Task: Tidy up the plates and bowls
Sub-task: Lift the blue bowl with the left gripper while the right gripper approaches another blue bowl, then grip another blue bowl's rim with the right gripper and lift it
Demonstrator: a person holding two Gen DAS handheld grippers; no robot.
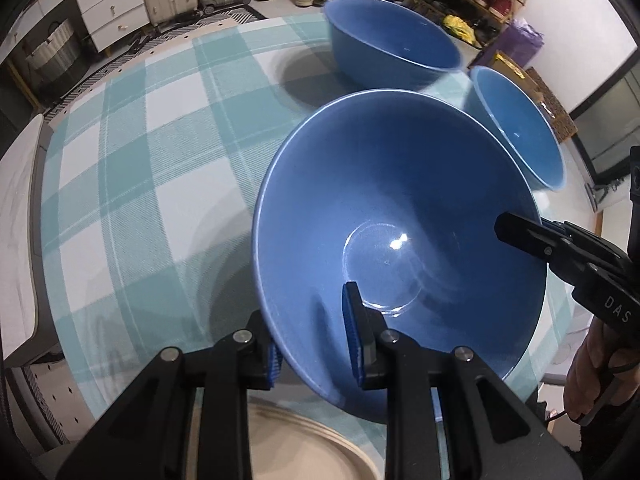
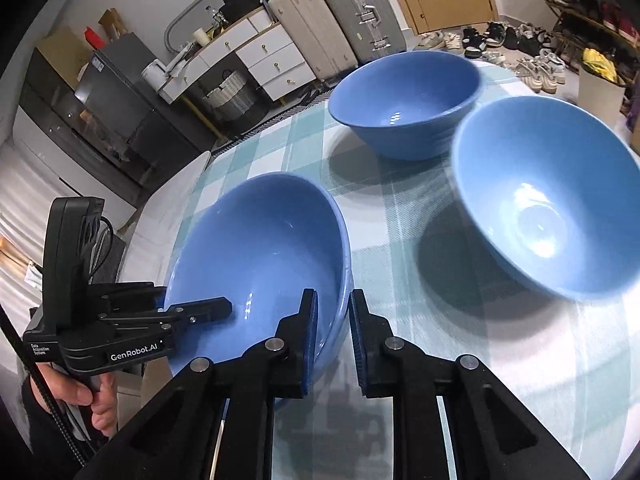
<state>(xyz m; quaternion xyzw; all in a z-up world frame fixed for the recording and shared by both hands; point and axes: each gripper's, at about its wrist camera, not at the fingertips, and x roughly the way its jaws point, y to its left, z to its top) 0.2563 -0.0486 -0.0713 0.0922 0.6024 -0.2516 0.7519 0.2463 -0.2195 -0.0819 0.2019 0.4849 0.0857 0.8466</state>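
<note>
Left claw [image 1: 316, 332]: it pointed steeply down. Its two blue pads were pressed on the near wall of the big blue bowl [image 1: 400, 240], one pad outside, one inside. It was almost closed, with only the bowl wall between.
Right claw [image 2: 334, 340]: it pointed down at a slant. Its pads were pinched on the rim of the same bowl, on the other side from the left claw. It too was almost closed, with just the wall in the gap.
Hands: a hand [image 2: 92, 404] was wrapped round the grip of the left claw. Another hand [image 1: 596, 368] was wrapped round the grip of the right claw.
Big blue bowl: it was tipped and held by both claws, above the near part of the table [image 1: 132, 184].
Second blue bowl [image 2: 404, 104]: it sat upright near the far edge of the table.
Third blue bowl [image 2: 544, 204]: it was near the right edge, and looked blurry.
Plate [image 1: 320, 448]: a pale plate lay at the near edge, under the left claw.
Cloth: the table had a green and white check cloth.
</note>
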